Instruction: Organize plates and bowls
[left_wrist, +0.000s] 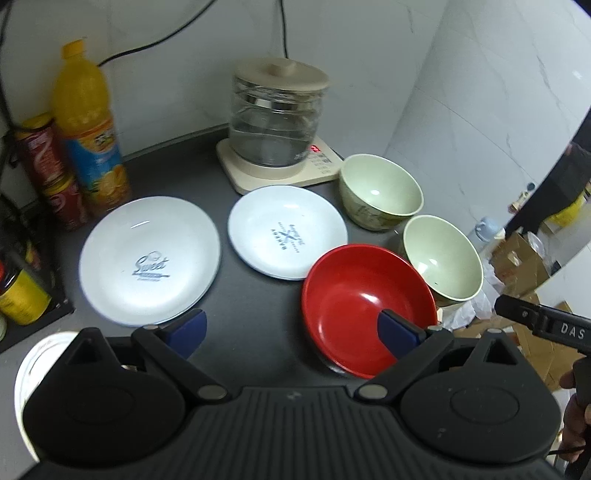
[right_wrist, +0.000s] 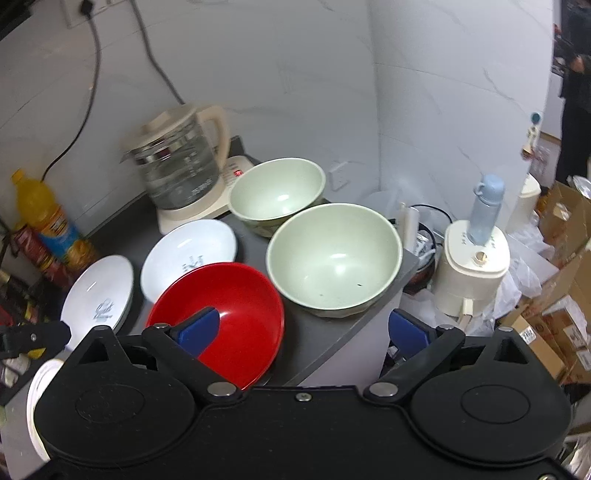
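Above the red bowl (left_wrist: 365, 306), left tongs (left_wrist: 291, 332) and right tongs (right_wrist: 306, 332) gape wide, holding nothing.

"Sweet" on left plate (left_wrist: 149, 260)

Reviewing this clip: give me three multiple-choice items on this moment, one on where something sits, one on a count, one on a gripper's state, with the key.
1. Where is the red bowl relative to the "Sweet" plate in the left wrist view?
A. to its right
B. stacked on it
C. behind it by the wall

2. How many pale green bowls are on the counter?
A. one
B. two
C. four

3. What state is the left gripper in?
A. shut on a plate
B. shut on the red bowl
C. open, holding nothing

Key: 1 A, the bowl sits right of both white plates. 2 B, a far green bowl and a near green bowl show. 3 C, its blue fingers stand wide apart with nothing between them.
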